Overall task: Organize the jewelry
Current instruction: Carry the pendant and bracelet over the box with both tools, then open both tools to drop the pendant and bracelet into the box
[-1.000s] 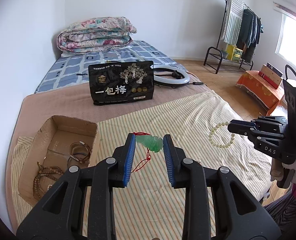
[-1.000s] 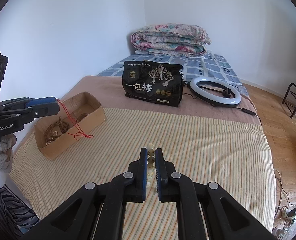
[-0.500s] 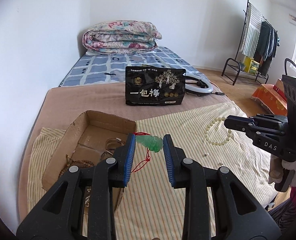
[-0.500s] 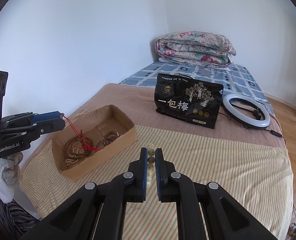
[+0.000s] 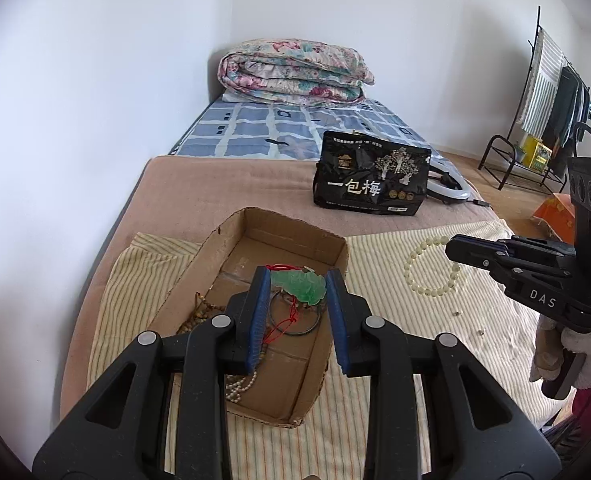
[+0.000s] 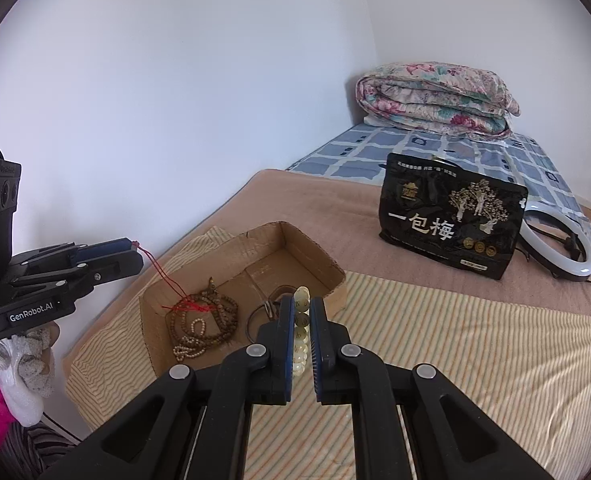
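Note:
My left gripper [image 5: 297,286] is shut on a green jade pendant [image 5: 300,285] with a red cord [image 6: 163,276], held above the open cardboard box [image 5: 199,268]. It also shows in the right wrist view [image 6: 131,250] at the left. My right gripper [image 6: 301,312] is shut on a pale bead bracelet [image 6: 301,330], which hangs as a loop in the left wrist view [image 5: 431,266] from the right gripper [image 5: 455,249] over the striped cloth. The box [image 6: 311,254] holds brown bead strings [image 6: 207,320], a dark bangle [image 5: 295,320] and a small white bead string [image 5: 241,388].
A black snack bag [image 6: 451,224] stands on the brown blanket behind the box, with a ring light [image 6: 559,248] beside it. A folded floral quilt [image 5: 295,72] lies at the far end by the wall. A clothes rack [image 5: 551,96] stands at the right.
Both grippers have moved left toward the box with their pieces still held. The pendant now hangs over the box, and the bracelet is near the box's right side.

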Motion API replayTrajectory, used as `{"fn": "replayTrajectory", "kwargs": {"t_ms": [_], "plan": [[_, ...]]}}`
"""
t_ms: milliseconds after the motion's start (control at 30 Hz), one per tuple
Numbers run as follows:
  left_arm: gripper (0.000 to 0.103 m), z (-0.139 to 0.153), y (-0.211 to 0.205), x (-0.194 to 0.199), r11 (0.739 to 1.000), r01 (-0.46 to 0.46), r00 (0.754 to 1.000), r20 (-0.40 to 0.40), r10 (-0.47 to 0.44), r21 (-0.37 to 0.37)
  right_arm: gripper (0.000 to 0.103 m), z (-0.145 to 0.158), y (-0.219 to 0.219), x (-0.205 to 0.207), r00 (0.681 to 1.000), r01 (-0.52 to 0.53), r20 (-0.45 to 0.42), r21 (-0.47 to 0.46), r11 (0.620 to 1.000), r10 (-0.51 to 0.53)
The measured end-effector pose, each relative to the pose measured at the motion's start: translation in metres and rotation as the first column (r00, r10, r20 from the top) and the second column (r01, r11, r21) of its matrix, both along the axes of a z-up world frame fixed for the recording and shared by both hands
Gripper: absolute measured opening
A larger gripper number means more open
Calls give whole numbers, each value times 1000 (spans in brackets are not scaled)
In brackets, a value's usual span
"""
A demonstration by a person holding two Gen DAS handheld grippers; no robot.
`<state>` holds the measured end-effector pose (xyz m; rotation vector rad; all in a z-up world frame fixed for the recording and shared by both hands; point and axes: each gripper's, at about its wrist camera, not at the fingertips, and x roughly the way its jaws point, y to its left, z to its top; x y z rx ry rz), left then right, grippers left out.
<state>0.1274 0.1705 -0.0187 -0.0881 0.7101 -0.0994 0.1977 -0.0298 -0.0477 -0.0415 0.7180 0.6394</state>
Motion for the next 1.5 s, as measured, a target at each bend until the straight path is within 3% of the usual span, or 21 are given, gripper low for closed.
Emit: {"fn": "replayTrajectory", "kwargs": {"t_ms": [367, 700, 767, 833, 967, 1033, 1167, 1300, 1500], "plan": [[28, -20, 35, 10, 996, -92, 994, -59, 92, 10, 5, -28, 65, 3, 992, -117, -54, 24, 993, 118], [28, -32, 49, 16, 992, -126, 986, -108, 125, -5, 7, -55, 89, 8, 982, -156, -108, 13, 988, 156], [28, -33, 49, 17, 991, -135, 985, -110, 135, 0, 14, -56, 88, 9, 983, -149, -109, 6, 989, 149], [29, -34, 49, 17, 991, -137, 984, -114, 136, 1, 29, -55, 86, 9, 985, -140, -101, 6, 990, 140], [37, -34, 51, 18, 989, -148, 982, -117, 147, 1, 39, -51, 80, 9, 989, -115, -97, -1, 993, 114], [37, -34, 52, 17, 988, -155, 981, -118, 154, -4, 57, -49, 76, 8, 992, -92, -86, -4, 996, 91], [37, -31, 52, 18, 986, -163, 980, -115, 160, -18, 60, -45, 68, 6, 995, -70, -77, -8, 997, 69], [37, -27, 46, 19, 988, -154, 983, -107, 150, -25, 75, -40, 58, 2, 997, -39, -67, -17, 999, 38], [38, -22, 32, 21, 992, -123, 988, -97, 119, -36, 87, -30, 36, -11, 998, 38, -45, -39, 999, -39]]}}
